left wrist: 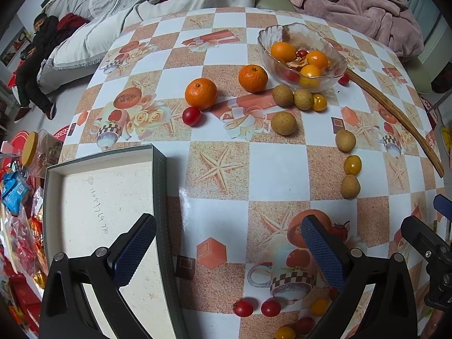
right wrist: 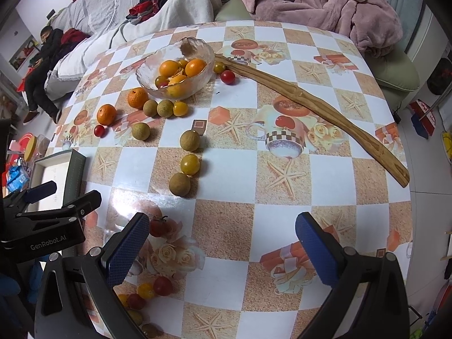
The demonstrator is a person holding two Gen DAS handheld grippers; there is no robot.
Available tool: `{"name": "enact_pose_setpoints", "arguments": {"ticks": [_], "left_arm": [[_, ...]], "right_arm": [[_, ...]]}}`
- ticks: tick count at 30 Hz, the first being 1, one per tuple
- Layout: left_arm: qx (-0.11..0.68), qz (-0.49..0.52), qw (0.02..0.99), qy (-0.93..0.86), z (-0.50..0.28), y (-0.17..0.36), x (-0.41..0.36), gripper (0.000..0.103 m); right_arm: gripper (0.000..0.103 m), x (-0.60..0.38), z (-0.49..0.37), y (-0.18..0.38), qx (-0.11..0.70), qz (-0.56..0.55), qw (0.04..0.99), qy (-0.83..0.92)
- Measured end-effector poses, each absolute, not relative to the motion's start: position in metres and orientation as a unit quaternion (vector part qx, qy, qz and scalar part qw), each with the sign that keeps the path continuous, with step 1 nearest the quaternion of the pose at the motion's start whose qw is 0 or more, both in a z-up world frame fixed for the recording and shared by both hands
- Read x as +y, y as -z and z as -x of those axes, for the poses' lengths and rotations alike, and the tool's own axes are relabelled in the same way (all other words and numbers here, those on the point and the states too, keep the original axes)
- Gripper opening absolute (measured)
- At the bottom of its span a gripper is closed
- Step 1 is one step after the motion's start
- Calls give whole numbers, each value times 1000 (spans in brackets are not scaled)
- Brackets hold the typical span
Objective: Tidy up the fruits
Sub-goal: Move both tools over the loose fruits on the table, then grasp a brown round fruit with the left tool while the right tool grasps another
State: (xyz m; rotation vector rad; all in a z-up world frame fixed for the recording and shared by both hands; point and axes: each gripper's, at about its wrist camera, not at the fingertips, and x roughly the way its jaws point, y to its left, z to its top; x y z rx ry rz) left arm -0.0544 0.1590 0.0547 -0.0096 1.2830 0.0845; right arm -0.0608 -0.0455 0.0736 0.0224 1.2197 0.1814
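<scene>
A glass bowl at the far side holds oranges and small tomatoes. Two oranges lie in front of it, with a red cherry tomato beside the nearer one. Brown longans and yellow tomatoes are scattered across the table. Several red and yellow cherry tomatoes lie near the front edge. My left gripper is open, hovering beside an empty white-lined box. My right gripper is open with nothing between its fingers.
A long wooden stick lies across the right of the checkered table. A sofa with a pink blanket stands behind. A person sits at far left. Bags and a jar clutter the left floor.
</scene>
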Motion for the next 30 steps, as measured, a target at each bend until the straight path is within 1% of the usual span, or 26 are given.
{"name": "enact_pose_setpoints", "arguments": {"ticks": [30], "left_arm": [[598, 0, 800, -39, 38, -53, 155, 103]], "right_arm": [[103, -44, 59, -71, 573, -10, 815, -86]]}}
